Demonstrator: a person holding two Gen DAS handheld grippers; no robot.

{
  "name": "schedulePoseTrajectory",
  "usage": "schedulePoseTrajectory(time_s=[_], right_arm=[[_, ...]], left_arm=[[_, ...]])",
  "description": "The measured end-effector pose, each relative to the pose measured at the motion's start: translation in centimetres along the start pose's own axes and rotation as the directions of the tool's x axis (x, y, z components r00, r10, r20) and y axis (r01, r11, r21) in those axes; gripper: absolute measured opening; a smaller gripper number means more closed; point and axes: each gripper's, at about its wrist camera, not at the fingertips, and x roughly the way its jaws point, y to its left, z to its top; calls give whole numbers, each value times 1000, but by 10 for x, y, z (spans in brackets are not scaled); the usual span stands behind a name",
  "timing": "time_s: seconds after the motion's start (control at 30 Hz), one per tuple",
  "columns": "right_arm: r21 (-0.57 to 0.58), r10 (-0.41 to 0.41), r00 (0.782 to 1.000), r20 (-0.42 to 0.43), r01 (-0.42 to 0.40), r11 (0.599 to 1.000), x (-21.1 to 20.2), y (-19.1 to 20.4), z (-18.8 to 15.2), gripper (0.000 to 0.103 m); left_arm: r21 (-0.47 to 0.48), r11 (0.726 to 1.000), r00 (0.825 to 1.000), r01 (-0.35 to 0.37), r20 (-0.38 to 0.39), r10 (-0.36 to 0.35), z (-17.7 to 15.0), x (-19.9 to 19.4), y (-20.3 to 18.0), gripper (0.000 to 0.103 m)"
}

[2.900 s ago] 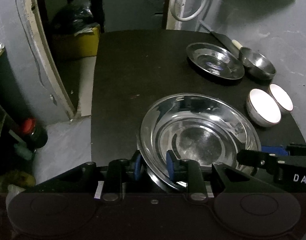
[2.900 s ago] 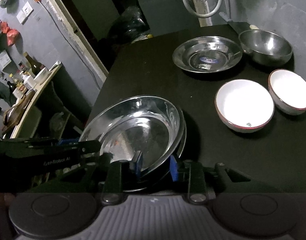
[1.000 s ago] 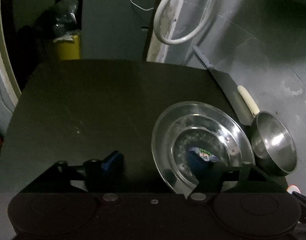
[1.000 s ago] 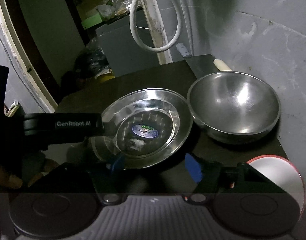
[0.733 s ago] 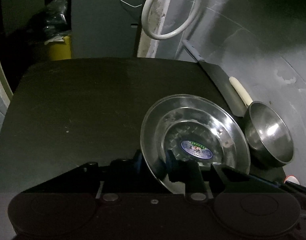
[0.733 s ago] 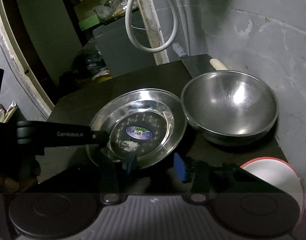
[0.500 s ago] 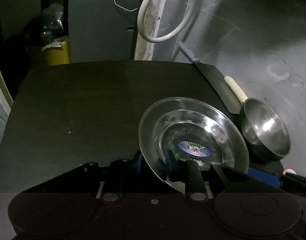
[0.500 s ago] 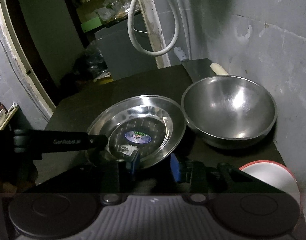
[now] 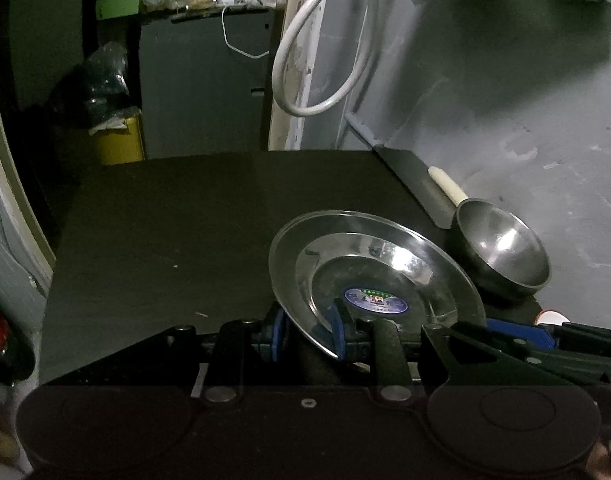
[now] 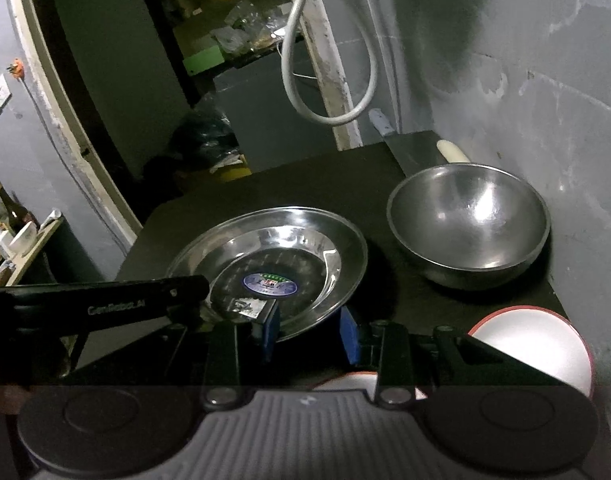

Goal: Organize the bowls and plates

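Observation:
A steel plate with a blue sticker in its middle is held over the black table, tilted. My left gripper is shut on its near left rim. In the right wrist view the same plate has its near rim between the blue pads of my right gripper, which is shut on it. A steel bowl stands to the right by the wall; it also shows in the left wrist view. A white bowl with a red rim sits at the right, partly hidden.
A knife with a pale handle lies at the table's far right edge against the grey wall. A white hose hangs behind the table. A yellow bin stands beyond the far left corner.
Both grippers left the large plate and moved to the smaller stickered plate. Their jaws, open a second ago, closed on its rim, and the plate has lifted and tilted.

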Motion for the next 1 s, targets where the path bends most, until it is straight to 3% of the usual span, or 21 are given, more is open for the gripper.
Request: schedulePoseTrajectory(time_s=[0.27, 0.33, 0.4, 0.43, 0.53, 0.73, 0.77, 0.83, 0.87, 1.0], right_arm=[[-29, 35, 999, 30, -34, 999, -28, 18, -3, 37], [-42, 43, 999, 32, -41, 998, -34, 24, -6, 32], [-65, 79, 996, 44, -76, 995, -43, 31, -8, 21], [-80, 97, 994, 51, -92, 992, -47, 36, -9, 21], [-144, 120, 992, 43, -112, 983, -54, 57, -14, 21], [-129, 109, 994, 24, -105, 986, -65, 61, -25, 22], [-129, 102, 994, 23, -99, 987, -69, 59, -27, 23], [-117, 86, 996, 27, -82, 990, -73, 53, -29, 43], [-107, 76, 997, 28, -72, 992, -72, 49, -29, 47], [-55, 42, 999, 11, -42, 998, -66, 35, -27, 50]], left_arm=[[18, 1000, 999, -17, 38, 16, -4, -38, 3, 26], [23, 999, 999, -29, 47, 28, -6, -48, 3, 26], [41, 999, 999, -6, 49, 4, -9, -57, 2, 19], [51, 999, 999, 8, 48, -10, -11, -61, -1, 21], [100, 994, 998, -45, 47, 41, -22, -70, -8, 15], [11, 996, 996, -89, -28, 89, -41, -72, 13, 15], [5, 996, 996, -90, -26, 90, -42, -76, 18, 18], [-21, 994, 994, -109, -30, 108, -42, -78, 27, 27], [-43, 993, 993, -112, -32, 111, -41, -77, 32, 35], [-85, 991, 995, -104, -13, 103, -37, -75, 38, 54]])
